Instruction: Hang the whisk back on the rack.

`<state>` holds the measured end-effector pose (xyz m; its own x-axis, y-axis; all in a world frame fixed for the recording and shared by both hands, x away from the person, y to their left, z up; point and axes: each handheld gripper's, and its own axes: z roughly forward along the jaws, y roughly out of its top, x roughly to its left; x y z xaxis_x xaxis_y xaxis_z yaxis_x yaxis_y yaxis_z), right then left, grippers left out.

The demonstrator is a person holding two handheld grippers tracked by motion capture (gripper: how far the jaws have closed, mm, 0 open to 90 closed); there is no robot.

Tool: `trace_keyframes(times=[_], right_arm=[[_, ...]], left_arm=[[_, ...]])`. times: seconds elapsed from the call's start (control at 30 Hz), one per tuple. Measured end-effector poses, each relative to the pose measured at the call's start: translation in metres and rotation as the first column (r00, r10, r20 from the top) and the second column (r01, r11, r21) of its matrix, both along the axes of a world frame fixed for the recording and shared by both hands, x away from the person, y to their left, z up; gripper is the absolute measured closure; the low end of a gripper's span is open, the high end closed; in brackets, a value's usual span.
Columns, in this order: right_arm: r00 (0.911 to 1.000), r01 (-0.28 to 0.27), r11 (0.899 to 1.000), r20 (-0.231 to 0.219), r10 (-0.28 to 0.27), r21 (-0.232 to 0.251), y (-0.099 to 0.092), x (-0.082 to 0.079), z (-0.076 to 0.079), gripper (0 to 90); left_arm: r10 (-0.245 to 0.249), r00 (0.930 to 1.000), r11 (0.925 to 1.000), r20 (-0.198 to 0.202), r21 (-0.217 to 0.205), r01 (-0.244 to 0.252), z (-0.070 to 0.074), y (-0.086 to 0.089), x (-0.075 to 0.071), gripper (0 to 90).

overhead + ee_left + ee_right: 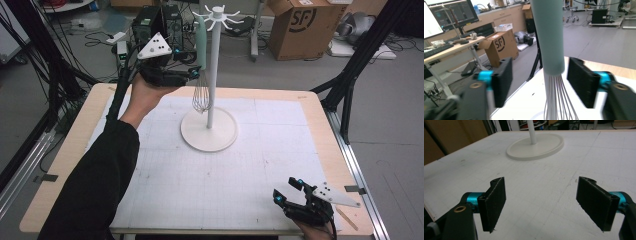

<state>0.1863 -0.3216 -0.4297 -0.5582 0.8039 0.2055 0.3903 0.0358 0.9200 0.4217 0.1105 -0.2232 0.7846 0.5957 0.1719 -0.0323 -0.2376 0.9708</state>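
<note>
The whisk point(201, 75) hung from a hook of the white stand point(214, 65), its pale green handle up beside the pole and its wire loops down above the stand's round base, which stood on the white mat point(250, 165) toward the table's far edge, a little left of centre. The left gripper point(192, 75) was held level at the whisk, above the far left part of the table point(320, 120). In the left gripper view its jaws stood apart on either side of the handle, where the wires begin, with a gap on each side, so the pads were not pressing it. The right gripper point(287, 190) rested low near the table's near right corner, its jaws spread wide with nothing between them, pointing across the mat toward the stand's base.
</note>
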Motion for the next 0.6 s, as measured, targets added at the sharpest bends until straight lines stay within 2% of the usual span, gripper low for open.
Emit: trace_keyframes(times=[0.17, 0.37, 0.47, 0.6], right_arm=[[1.0000, -0.004, 1.000, 0.000, 0.004, 0.000, 0.002, 0.002, 0.000, 22.5], [0.9999, -0.011, 1.000, -0.001, 0.011, -0.002, 0.006, 0.005, -0.001, 22.6], [0.9999, -0.017, 1.000, -0.002, 0.017, -0.001, 0.008, 0.007, -0.001, 22.6], [0.9996, -0.028, 1.000, -0.006, 0.028, -0.002, 0.013, 0.012, -0.001, 22.6]], left_arm=[[-0.018, 0.9998, 0.9997, 0.007, -0.014, 0.018, -0.003, 0.010, -0.008, 26.6], [-0.021, 0.9996, 0.9967, 0.020, -0.078, 0.022, -0.009, 0.027, -0.025, 20.9], [-0.017, 0.9991, 0.9956, 0.038, -0.091, 0.020, -0.019, 0.035, -0.037, 18.1], [-0.007, 0.9991, 0.9934, 0.042, -0.114, 0.012, -0.035, 0.045, -0.053, 17.5]])
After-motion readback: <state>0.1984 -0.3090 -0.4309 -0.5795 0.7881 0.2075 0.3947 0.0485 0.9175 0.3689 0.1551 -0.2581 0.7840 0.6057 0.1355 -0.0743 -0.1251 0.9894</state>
